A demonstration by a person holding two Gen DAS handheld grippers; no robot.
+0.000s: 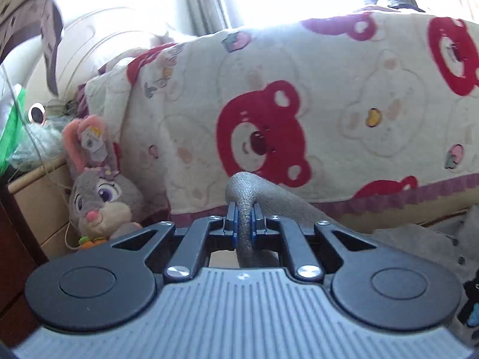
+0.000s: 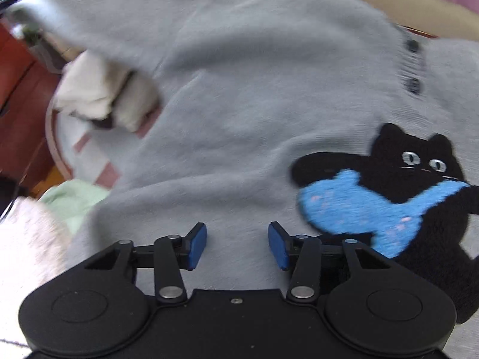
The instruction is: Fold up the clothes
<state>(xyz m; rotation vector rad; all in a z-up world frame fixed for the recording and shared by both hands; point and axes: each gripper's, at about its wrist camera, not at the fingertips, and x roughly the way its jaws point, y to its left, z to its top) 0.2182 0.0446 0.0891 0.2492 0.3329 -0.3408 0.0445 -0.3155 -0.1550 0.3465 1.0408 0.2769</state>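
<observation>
My left gripper (image 1: pixel 245 221) has its jaws clamped together on a rolled fold of the light grey knitted cardigan (image 1: pixel 254 197); the fabric bulges up above the blue pads and trails off to the right and downward, out of that view's lower edge. Behind it I see a cream blanket printed with red bear faces (image 1: pixel 299 104) draped over the side of a bed, a purple band along its lower hem. To the left, a grey plush rabbit with pink-lined ears (image 1: pixel 98 194) sits against a light wooden bedside cabinet (image 1: pixel 39 203).

From the right wrist view, my right gripper (image 2: pixel 237 245) hovers just above the cardigan (image 2: pixel 227 89) with its jaws apart and nothing between the blue pads (image 2: pixel 196 245). The garment is spread wide beneath it. A black cat patch hugging a blue fish (image 2: pixel 398 191) sits to the right of the gripper, and two dark buttons (image 2: pixel 413 65) run up the ribbed placket above the patch. One grey part of the cardigan rises toward the upper left, blurred. Past the cardigan's left edge lie a crumpled white cloth (image 2: pixel 101 95), a pale green cloth (image 2: pixel 74 200) and a striped round rug (image 2: pixel 71 137); whether these touch the cardigan I cannot tell.
</observation>
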